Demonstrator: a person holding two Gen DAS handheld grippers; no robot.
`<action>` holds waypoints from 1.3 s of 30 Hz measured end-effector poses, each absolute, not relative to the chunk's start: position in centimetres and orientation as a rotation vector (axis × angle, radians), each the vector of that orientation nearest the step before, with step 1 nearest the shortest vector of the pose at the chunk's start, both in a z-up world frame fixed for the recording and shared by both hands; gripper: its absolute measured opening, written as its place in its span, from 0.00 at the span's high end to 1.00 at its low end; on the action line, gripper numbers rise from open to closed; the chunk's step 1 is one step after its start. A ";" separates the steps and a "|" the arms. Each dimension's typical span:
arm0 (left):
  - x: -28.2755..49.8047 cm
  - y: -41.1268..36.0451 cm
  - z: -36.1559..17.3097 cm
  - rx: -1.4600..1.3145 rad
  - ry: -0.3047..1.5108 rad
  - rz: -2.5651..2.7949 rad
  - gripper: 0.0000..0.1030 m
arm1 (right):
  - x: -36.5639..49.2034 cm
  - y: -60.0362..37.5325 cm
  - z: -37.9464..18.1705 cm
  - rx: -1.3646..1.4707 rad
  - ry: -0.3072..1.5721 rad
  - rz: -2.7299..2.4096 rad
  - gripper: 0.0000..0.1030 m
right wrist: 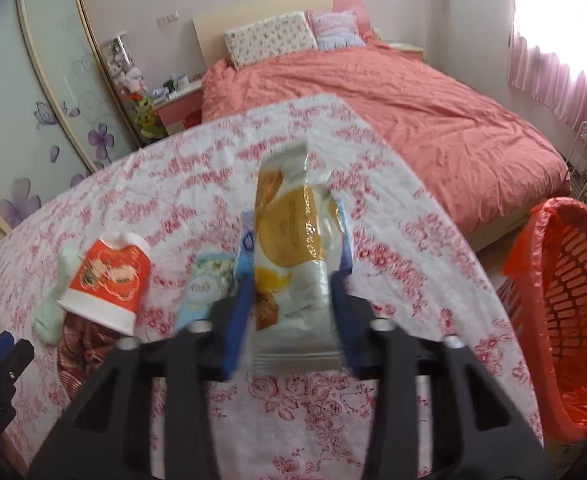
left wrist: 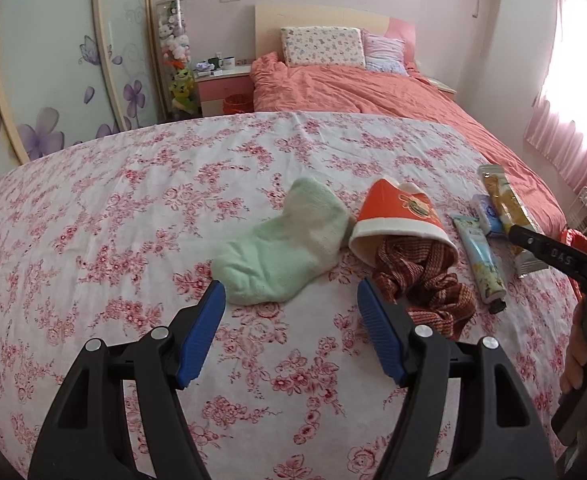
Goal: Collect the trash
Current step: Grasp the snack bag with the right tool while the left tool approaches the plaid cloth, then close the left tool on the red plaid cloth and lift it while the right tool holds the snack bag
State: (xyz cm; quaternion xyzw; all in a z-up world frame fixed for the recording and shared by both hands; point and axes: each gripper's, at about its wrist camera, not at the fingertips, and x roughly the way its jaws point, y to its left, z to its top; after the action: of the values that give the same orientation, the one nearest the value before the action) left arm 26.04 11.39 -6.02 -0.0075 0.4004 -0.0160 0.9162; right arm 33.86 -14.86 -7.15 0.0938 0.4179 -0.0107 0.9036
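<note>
A bedroom scene, seen from both wrist cameras: the work surface is a table draped in a floral cloth [left wrist: 133,208], standing in front of a bed with a coral duvet [left wrist: 373,92]. The left gripper [left wrist: 291,292] is hovering low over the cloth with its blue pads [left wrist: 199,328] standing wide apart and nothing lying between them; its tips are pointing toward a pale green sock [left wrist: 281,248] lying flat just ahead. Beside the sock, an orange-and-white paper cup [left wrist: 397,220] is lying on its side, its mouth resting against a crumpled brown woven cloth [left wrist: 425,284]. To the right of the cup, a cream tube [left wrist: 479,260] and a small blue packet [left wrist: 489,216] are lying side by side, touching or nearly so. The right gripper [right wrist: 293,280] is reaching over the right part of the table, and its fingers are standing narrow on either side of a yellow-and-white snack wrapper [right wrist: 293,248]; the pads are lying along the wrapper's two long edges and appear to be pressing on it, though motion blur is softening the contact. The wrapper is pointing away from the camera, its far end lying over the cloth. An orange slatted basket [right wrist: 565,300], lined with an orange bag, is standing off the table's right edge, near the bed.
</note>
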 end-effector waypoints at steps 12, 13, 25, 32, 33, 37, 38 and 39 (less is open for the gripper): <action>25.8 8.0 -6.3 -0.013 0.837 -0.124 0.34 | 29.8 -16.6 -6.0 0.176 0.830 -0.035 0.70; 25.9 7.5 -6.3 -0.010 0.840 -0.133 0.34 | 29.8 -16.8 -6.1 0.176 0.837 -0.038 0.70; 26.5 5.5 -7.4 -0.049 0.866 -0.146 0.34 | 29.5 -17.1 -7.4 0.186 0.859 -0.027 0.65; 26.8 5.7 -7.8 -0.064 0.886 -0.174 0.34 | 29.8 -17.1 -8.1 0.198 0.878 -0.022 0.61; 26.5 5.0 -7.7 -0.048 0.874 -0.190 0.32 | 29.9 -17.2 -8.2 0.199 0.884 -0.020 0.61; 26.8 3.2 -8.1 0.026 0.874 -0.174 0.23 | 29.8 -17.0 -8.6 0.195 0.895 -0.019 0.59; 27.1 3.1 -8.3 0.030 0.879 -0.167 0.23 | 29.8 -17.0 -8.6 0.191 0.894 -0.019 0.59; 27.3 3.1 -8.5 0.026 0.886 -0.161 0.23 | 29.8 -17.0 -8.7 0.187 0.894 -0.019 0.59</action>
State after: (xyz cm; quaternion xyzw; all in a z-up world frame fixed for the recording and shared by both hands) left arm 27.31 3.14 -8.48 0.0124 0.4281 -0.0777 0.9003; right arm 29.77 -16.99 -8.66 0.0904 0.4317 -0.0092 0.8974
